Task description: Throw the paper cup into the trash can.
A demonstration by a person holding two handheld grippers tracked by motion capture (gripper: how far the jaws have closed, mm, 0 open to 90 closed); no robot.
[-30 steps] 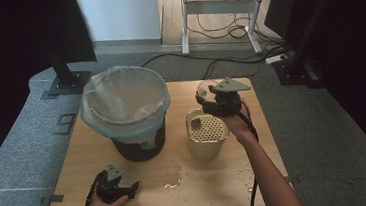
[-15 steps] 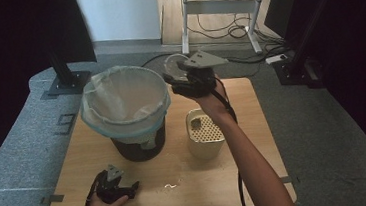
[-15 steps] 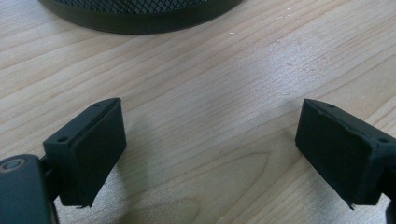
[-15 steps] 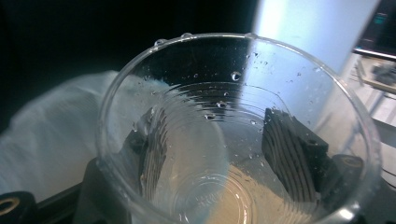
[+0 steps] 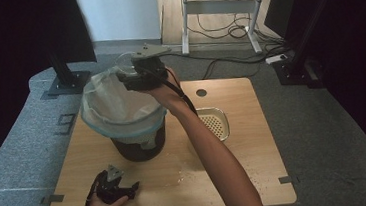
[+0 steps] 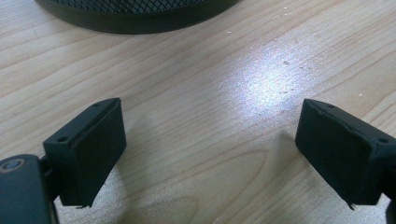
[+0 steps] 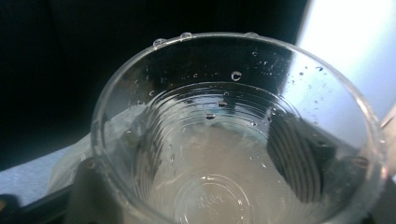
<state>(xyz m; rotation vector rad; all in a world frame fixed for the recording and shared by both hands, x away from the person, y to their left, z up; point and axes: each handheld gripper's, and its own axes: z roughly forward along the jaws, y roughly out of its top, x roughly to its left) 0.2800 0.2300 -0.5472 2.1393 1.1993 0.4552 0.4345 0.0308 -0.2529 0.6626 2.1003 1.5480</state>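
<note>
The right gripper (image 5: 127, 73) held a clear ribbed plastic cup (image 7: 233, 135) between its just-widening jaws over the bag-lined black mesh bin (image 5: 124, 115), seemingly to drop it in, while the left gripper (image 5: 128, 187) rested spread and empty on the wooden table (image 5: 253, 127).

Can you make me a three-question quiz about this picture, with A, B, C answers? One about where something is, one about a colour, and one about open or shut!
1. Where is the clear cup?
A. Over the bagged bin
B. On the floor
C. Inside the strainer tub

2. What colour is the bin under its bag?
A. Red
B. Black
C. Yellow

3. How are the left gripper's fingers?
A. Squeezing a spoon
B. Shut tight together
C. Wide open, nothing between them

Answers:
1 A: the clear cup is held up above the bag.
2 B: the bin shows black below the bag.
3 C: the left gripper has its fingers far apart over bare table.
</note>
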